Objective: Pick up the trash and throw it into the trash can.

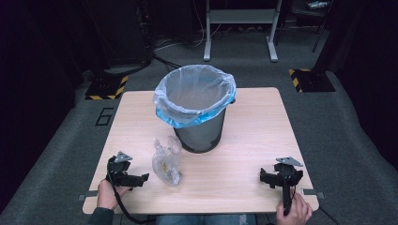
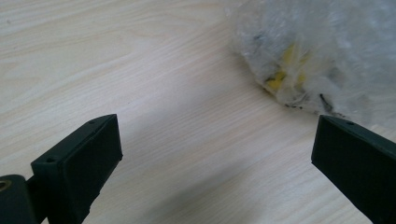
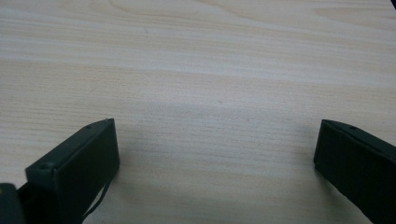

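Left gripper [image 1: 141, 178] sits low at the table's [image 1: 253, 140] near-left corner, held by the left hand [image 1: 107, 194], jaws spread wide with nothing between them, pointing right toward the bag [image 1: 166, 161]. Bag is clear crumpled plastic with something yellow inside, lying on the table just right of the left gripper, close but not touching; in the left gripper view it shows at upper right [image 2: 322, 56], beyond the jaw tips and off toward the right jaw. Just behind the bag stands the bin [image 1: 199, 126], dark mesh, upright, near table centre, lined with a translucent liner [image 1: 195, 96] whose blue-tinted edge folds over the rim; can't tell if bag and bin touch. Right gripper [image 1: 266, 178] is at the near-right corner, well apart from bag and bin, held by the right hand [image 1: 294, 211], jaws also wide apart over bare wood in the right gripper view [image 3: 215, 140], gripping nothing. 2 grippers, both empty
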A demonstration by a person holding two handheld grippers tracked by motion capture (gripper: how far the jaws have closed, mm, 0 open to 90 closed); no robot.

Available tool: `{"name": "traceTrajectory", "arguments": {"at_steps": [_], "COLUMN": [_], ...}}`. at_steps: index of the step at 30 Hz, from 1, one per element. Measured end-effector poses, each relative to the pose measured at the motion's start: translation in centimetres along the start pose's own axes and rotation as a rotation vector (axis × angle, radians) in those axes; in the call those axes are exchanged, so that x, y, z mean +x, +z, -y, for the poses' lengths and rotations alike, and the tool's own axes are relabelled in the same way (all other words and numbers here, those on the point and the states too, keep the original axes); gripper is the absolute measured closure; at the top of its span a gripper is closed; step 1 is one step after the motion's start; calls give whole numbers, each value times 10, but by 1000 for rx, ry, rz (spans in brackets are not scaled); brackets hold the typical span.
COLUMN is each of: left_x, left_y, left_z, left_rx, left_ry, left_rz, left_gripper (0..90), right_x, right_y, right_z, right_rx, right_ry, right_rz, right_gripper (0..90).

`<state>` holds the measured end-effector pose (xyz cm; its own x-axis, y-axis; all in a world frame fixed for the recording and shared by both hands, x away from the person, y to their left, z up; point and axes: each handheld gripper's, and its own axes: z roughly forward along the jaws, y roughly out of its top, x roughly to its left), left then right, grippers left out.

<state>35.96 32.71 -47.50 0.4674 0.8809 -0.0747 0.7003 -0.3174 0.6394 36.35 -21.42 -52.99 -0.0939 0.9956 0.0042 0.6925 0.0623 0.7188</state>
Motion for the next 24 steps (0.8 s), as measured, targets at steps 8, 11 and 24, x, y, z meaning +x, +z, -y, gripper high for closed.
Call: {"name": "traceTrajectory", "arguments": {"at_steps": [8,11,24], "left_x": [-13,-21,-47], "left_y": [-7,-7,13], "left_z": [-20,-33,-69], "left_rx": [6,8,23], "left_ry": [44,72,170], "left_rz": [37,50,100], "left_gripper": [12,10,5], "right_x": [0,0,0], "right_y": [0,0,0], "right_z": [0,0,0], "right_rx": [0,-1,0], "right_ry": [-1,-4,0], "right_rz": [-1,0,0], "right_gripper": [0,0,0]}}
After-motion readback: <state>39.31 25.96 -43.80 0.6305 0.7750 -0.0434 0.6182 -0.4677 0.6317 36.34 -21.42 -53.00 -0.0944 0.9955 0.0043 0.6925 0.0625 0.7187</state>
